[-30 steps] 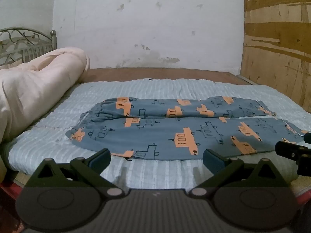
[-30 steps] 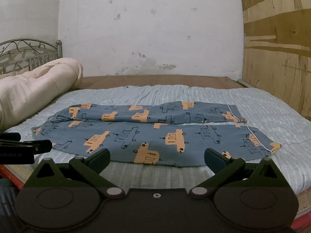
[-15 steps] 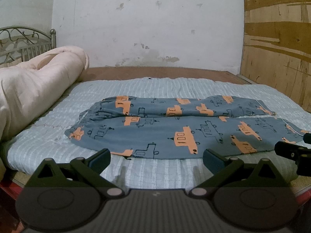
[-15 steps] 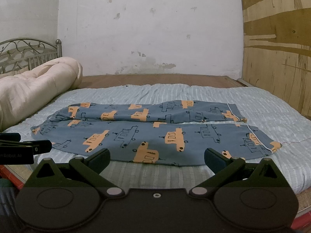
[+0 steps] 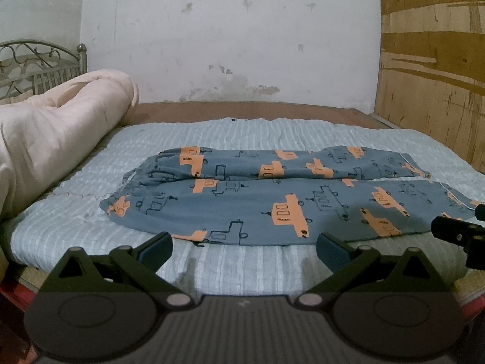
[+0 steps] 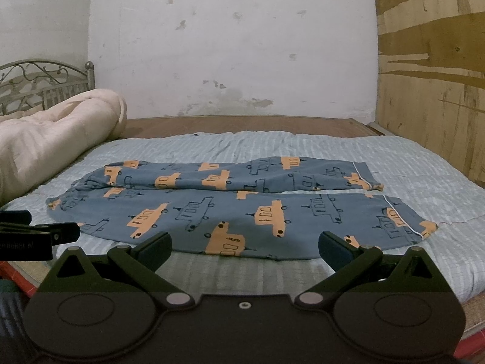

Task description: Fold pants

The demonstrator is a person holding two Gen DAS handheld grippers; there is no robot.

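Left wrist view has the pants (image 5: pixel 272 200) — blue-grey pyjama pants printed with orange vehicles — spread flat across the striped bed cover (image 5: pixel 242 133), waistband to the left, cuffs to the right. The two legs lie side by side, the far one partly tucked against the near one. The left gripper (image 5: pixel 244 245) hangs just short of the near edge of the fabric, jaws spread wide and holding nothing. The right gripper (image 6: pixel 244 245), seen in its own view, sits the same way toward the cuff end, jaws also wide apart and empty, its tip showing at the right edge of the left view.

No fold looks made yet, so the step in hand is likely the first grasp. To do it well, take the near leg at two matched places — one near the waistband, one near the cuff — pinching only the layers meant to travel. Lift both ends evenly and lay the near leg over the far one, so that seams and cuffs line up. An uneven lift would probably drag the soft cloth and wrinkle it.

No containers are in view. A rolled pink quilt (image 5: pixel 54 133) lies at the left of the bed, well apart from the pants.
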